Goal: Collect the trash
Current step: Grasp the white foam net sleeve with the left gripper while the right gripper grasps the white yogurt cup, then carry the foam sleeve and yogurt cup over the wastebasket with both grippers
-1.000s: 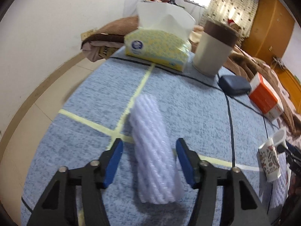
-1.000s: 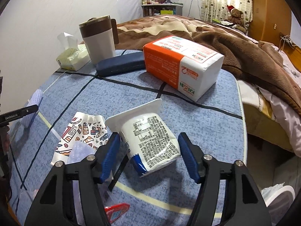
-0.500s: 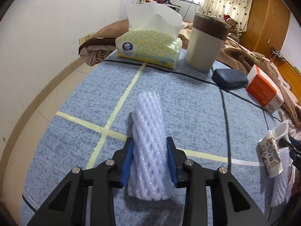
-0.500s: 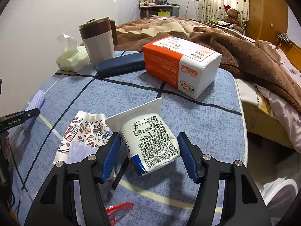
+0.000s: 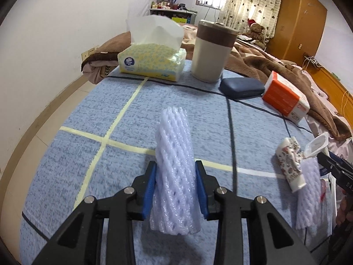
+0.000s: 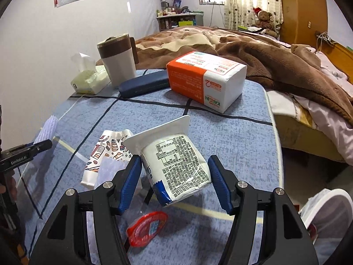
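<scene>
My left gripper [image 5: 175, 176] is shut on a white foam fruit net [image 5: 174, 167], a ribbed sleeve lifted off the blue tablecloth [image 5: 110, 176]. My right gripper [image 6: 174, 172] is open around a white yogurt cup [image 6: 174, 165] lying on its side; the blue pads stand beside it and I cannot tell if they touch. Beside it lie a crumpled patterned paper cup [image 6: 103, 152], a second foam net [image 6: 110, 170] and a red foil lid [image 6: 146, 228]. The paper cup [image 5: 291, 163] and second net [image 5: 308, 194] also show at the right in the left wrist view.
At the back of the table stand a yellow tissue box [image 5: 152, 61], a brown-and-white tumbler [image 5: 211, 53], a dark blue case [image 5: 241, 87] and an orange tissue pack [image 6: 205, 79]. A bed with a brown blanket [image 6: 275, 57] lies behind. A white bin [image 6: 328, 216] is at the right below the table edge.
My left gripper closed on the foam net and lifted it slightly, tilting the view up. My right gripper stayed open around the yogurt cup, nearly still.
</scene>
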Tool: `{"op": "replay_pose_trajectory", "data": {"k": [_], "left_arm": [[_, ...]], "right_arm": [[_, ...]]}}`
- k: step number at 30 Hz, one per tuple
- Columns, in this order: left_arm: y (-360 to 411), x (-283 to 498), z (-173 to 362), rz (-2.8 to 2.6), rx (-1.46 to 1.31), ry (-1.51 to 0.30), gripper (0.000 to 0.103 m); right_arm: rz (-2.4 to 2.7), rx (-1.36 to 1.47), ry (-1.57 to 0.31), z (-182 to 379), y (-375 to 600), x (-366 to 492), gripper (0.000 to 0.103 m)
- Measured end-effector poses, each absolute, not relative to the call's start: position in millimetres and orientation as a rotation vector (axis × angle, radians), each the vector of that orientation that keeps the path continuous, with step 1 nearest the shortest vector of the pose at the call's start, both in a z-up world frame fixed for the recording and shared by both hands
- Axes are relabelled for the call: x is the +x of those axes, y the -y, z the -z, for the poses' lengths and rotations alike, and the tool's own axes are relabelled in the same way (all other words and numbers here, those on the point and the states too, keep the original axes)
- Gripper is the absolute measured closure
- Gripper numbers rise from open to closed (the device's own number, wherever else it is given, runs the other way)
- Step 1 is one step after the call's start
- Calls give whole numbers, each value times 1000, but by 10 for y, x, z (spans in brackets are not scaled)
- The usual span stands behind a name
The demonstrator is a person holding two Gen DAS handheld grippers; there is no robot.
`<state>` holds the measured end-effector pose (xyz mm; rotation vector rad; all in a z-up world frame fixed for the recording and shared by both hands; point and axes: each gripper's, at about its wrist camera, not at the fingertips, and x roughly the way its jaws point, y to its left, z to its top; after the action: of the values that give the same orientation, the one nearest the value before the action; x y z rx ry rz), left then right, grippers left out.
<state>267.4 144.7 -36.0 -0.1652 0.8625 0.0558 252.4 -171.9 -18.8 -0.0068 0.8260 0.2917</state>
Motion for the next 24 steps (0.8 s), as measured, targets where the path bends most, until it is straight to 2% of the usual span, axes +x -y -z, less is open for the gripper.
{"op": "replay_pose_trajectory", "data": {"k": [24], "left_arm": [[-370, 1877, -241, 176, -56, -731, 68]], "right_arm": [[-237, 99, -700, -226, 2274, 1723, 39]]}}
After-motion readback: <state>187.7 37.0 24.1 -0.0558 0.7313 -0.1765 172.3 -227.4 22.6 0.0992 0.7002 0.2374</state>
